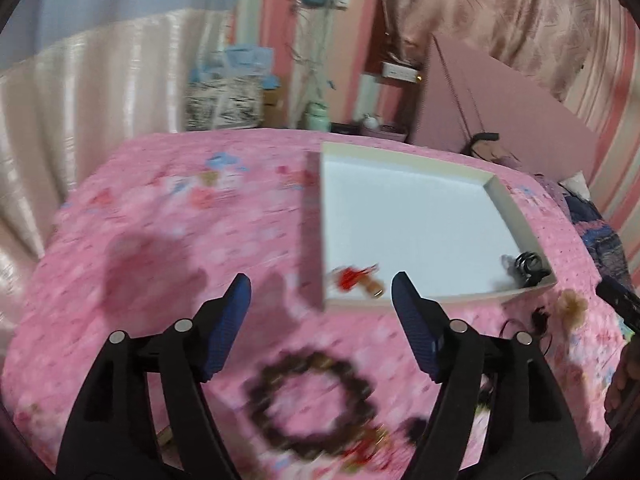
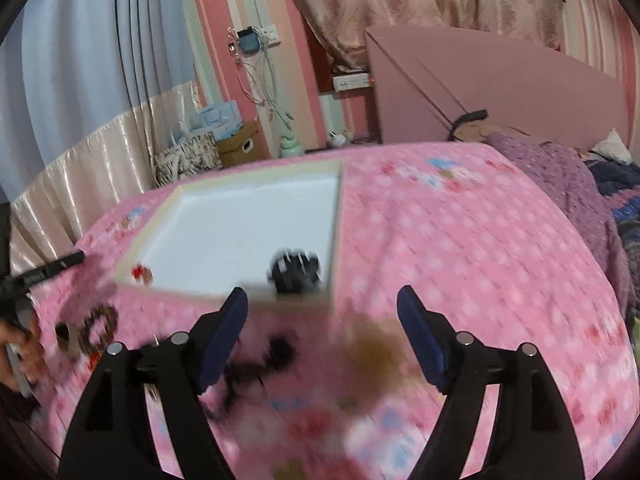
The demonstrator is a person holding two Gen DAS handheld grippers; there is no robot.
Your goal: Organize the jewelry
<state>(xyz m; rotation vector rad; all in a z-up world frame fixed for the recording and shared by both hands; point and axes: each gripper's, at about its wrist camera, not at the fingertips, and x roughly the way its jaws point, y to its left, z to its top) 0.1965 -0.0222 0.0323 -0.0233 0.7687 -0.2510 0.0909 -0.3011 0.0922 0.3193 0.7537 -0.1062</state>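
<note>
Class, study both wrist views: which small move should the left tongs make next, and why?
Probably lower the left tongs onto the brown bead bracelet. They are open and empty, and the bracelet lies on the pink bedspread just below them, still outside the white tray.

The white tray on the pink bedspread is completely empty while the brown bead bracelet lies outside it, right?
Not quite. The white tray already holds a red charm and a black piece, as the left wrist view shows. The brown bead bracelet does lie outside it.
</note>
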